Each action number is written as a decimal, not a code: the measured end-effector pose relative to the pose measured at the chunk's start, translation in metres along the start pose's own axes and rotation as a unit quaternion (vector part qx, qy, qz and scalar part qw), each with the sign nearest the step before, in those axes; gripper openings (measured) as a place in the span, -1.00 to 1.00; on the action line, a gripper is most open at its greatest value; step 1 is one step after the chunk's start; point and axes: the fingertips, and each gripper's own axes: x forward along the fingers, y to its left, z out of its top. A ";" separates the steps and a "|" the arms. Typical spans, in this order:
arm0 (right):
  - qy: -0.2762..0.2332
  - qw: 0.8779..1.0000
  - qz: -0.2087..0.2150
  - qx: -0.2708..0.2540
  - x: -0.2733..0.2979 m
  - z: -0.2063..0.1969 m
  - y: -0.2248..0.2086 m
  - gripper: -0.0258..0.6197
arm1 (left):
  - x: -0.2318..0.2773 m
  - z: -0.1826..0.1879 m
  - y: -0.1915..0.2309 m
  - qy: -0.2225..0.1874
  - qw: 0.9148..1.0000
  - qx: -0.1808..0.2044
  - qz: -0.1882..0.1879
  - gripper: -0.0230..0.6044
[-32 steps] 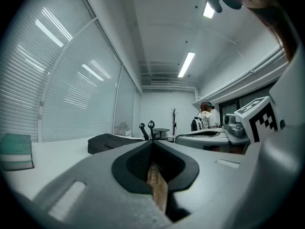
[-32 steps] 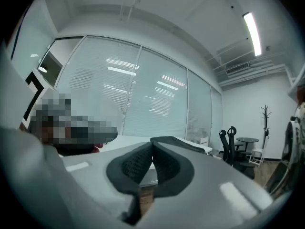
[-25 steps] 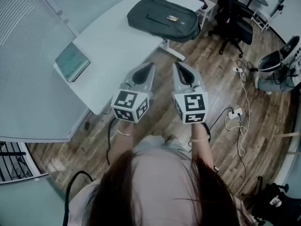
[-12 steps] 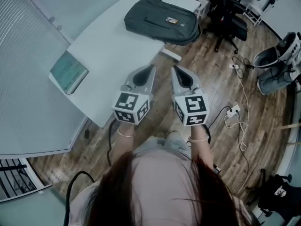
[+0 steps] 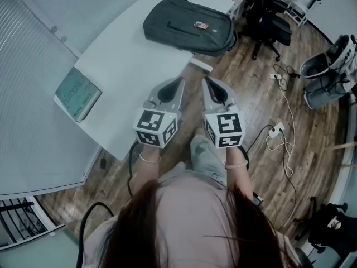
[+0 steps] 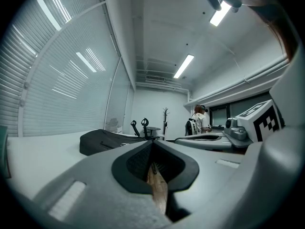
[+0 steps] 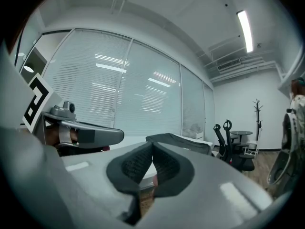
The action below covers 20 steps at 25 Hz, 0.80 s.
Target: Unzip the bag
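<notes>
A dark grey bag point(image 5: 188, 25) lies at the white table's point(image 5: 128, 60) far end, a pale green book point(image 5: 78, 94) at its left edge. The grey left gripper point(image 5: 179, 80) and right gripper point(image 5: 207, 80) carry black-and-white square-patterned cubes. The floor point(image 5: 268, 99) is brown wood plank.

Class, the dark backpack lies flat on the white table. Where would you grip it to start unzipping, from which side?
The backpack lies flat, front panel up, so likely come from above, over the near edge of the table. Pinch the pull on its front zip line, steadying fabric beside it. The pull is too small to see.
</notes>
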 end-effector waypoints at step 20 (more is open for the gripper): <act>0.034 0.999 0.018 0.035 0.073 -0.030 -0.040 -0.91 | 0.078 -0.006 0.037 0.024 1.000 0.011 0.000 -0.89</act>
